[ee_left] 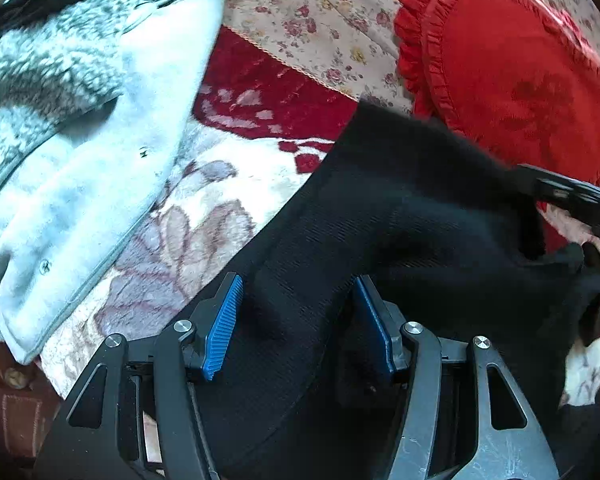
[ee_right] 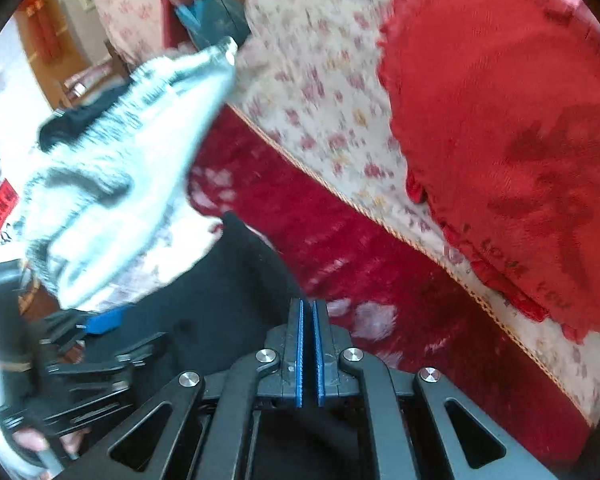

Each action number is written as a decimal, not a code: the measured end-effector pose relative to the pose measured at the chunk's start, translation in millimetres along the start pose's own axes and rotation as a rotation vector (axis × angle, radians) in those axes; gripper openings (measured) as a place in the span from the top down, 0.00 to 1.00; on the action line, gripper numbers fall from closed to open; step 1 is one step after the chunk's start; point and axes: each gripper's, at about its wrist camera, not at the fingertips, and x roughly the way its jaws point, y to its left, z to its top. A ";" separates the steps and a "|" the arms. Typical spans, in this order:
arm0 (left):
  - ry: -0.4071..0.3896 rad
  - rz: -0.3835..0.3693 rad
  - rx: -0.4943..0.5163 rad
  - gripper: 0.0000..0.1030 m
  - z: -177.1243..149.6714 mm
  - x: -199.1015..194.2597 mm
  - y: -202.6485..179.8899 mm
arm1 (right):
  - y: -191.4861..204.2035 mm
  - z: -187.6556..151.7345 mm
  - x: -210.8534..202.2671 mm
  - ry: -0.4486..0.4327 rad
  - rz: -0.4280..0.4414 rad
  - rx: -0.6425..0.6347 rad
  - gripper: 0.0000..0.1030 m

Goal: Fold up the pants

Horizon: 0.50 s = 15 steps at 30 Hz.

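Note:
The black pants (ee_left: pixel 399 208) lie bunched on a red and white floral blanket (ee_left: pixel 204 216). My left gripper (ee_left: pixel 300 312) stands open over them, its blue pads (ee_left: pixel 224 328) on either side of a raised fold of black cloth without pressing it. My right gripper (ee_right: pixel 308 308) has its blue pads together, pinching the pants' edge (ee_right: pixel 236 272), which ends right at its tip. In the left wrist view one black finger of the right gripper (ee_left: pixel 567 196) reaches in from the right at the pants' far edge. The left gripper (ee_right: pixel 100 322) also shows low on the left in the right wrist view.
A white fleece jacket (ee_left: pixel 80 140) lies on the blanket to the left of the pants. A red frilled cushion (ee_left: pixel 519 80) leans on the flowered sofa cover (ee_left: pixel 319 12) behind. A person's hand (ee_right: pixel 28 440) holds the left gripper.

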 end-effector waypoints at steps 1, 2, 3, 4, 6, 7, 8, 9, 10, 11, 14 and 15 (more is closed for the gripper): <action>0.000 -0.004 -0.016 0.44 -0.7 -2.6 4.0 | 6.0 -0.1 -10.5 -0.019 0.006 -0.004 0.96; 0.002 -0.007 -0.026 0.44 -1.3 -3.9 7.0 | 12.1 -0.5 -20.6 -0.032 0.011 -0.005 0.96; 0.004 -0.011 -0.035 0.44 -2.3 -6.1 10.5 | 18.7 -2.2 -30.6 -0.045 0.022 -0.003 0.96; 0.002 -0.014 -0.043 0.44 -3.8 -9.3 14.8 | 24.3 -5.7 -38.6 -0.055 0.036 0.001 0.96; -0.017 -0.016 -0.062 0.44 -8.3 -18.1 24.8 | 42.4 -18.1 -53.4 -0.068 0.081 0.011 0.96; -0.026 -0.012 -0.078 0.44 -9.1 -23.1 32.4 | 52.6 -25.5 -57.9 -0.070 0.087 0.003 0.96; -0.028 -0.012 -0.091 0.44 -9.6 -26.4 39.2 | 62.5 -32.8 -62.0 -0.073 0.094 -0.001 0.96; -0.032 -0.014 -0.111 0.44 -10.4 -30.8 49.1 | 76.0 -42.9 -65.0 -0.071 0.116 -0.002 0.96; -0.035 -0.012 -0.126 0.44 -10.9 -34.4 56.3 | 85.7 -50.5 -64.8 -0.062 0.133 -0.002 0.96; -0.039 -0.006 -0.139 0.44 -11.7 -37.9 64.0 | 95.1 -58.4 -62.8 -0.052 0.144 -0.003 0.96; -0.058 0.009 -0.186 0.44 -16.3 -53.2 88.5 | 120.8 -87.6 -45.0 0.006 0.178 0.011 0.96; -0.065 0.011 -0.204 0.44 -17.7 -57.6 96.2 | 124.9 -95.5 -37.9 0.023 0.184 0.022 0.96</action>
